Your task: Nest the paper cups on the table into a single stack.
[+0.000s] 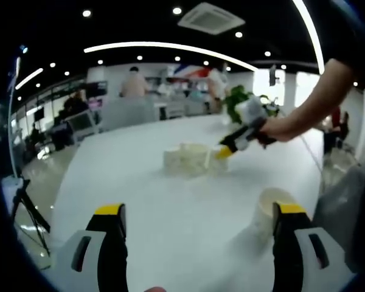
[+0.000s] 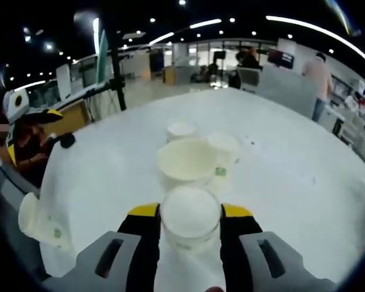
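In the left gripper view, my left gripper (image 1: 198, 228) is released, its yellow-tipped jaws spread wide over the white table (image 1: 170, 207). A single paper cup (image 1: 269, 210) stands at four o'clock, just beside the right jaw. At twelve o'clock, a cluster of paper cups (image 1: 187, 159) sits mid-table, with my right gripper (image 1: 224, 152) reaching it from two o'clock.

In the right gripper view, my right gripper (image 2: 190, 214) is grasping an upturned cup (image 2: 190, 218) between its jaws. Three more cups (image 2: 187, 159) crowd just beyond, at twelve o'clock. A lone cup (image 2: 30, 216) lies at nine o'clock near the table edge.
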A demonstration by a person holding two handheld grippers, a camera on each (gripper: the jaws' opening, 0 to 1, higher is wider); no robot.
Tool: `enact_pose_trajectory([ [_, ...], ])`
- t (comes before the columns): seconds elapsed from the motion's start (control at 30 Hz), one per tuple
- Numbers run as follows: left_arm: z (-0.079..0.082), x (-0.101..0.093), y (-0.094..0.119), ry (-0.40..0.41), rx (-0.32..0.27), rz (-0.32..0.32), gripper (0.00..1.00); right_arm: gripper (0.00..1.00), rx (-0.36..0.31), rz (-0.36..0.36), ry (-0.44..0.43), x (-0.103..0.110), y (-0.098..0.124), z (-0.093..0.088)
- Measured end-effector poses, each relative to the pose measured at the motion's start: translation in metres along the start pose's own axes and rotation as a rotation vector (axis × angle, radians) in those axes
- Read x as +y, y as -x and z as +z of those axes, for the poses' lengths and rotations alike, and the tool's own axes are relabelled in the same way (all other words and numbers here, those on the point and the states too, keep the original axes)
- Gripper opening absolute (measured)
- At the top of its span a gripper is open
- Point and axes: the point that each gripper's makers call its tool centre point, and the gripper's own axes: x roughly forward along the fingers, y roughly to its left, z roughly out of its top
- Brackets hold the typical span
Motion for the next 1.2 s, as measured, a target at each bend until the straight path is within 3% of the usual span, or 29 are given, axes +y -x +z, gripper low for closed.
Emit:
enact_pose_trajectory([
  [0.53, 0.006, 0.002, 0.004, -0.025, -0.002, -0.011, 0.99, 0.34, -0.025, -0.003, -0.011, 0.007, 0.022, 0.01],
  [0.7, 0.012, -0.003, 0.003, -0.037, -0.008, -0.027, 0.99, 0.34, -0.064, 0.011, -0.03, 0.019, 0.038, 0.026],
  [0.93, 0.017, -0.01, 0.001, -0.043, -0.017, -0.052, 0.99, 0.34, -0.09, 0.015, 0.036, 0.038, 0.062, 0.045],
  [1.2, 0.025, -0.013, 0.002, -0.066, -0.028, -0.081, 0.99, 0.34, -0.131, 0.009, 0.042, 0.051, 0.084, 0.06],
])
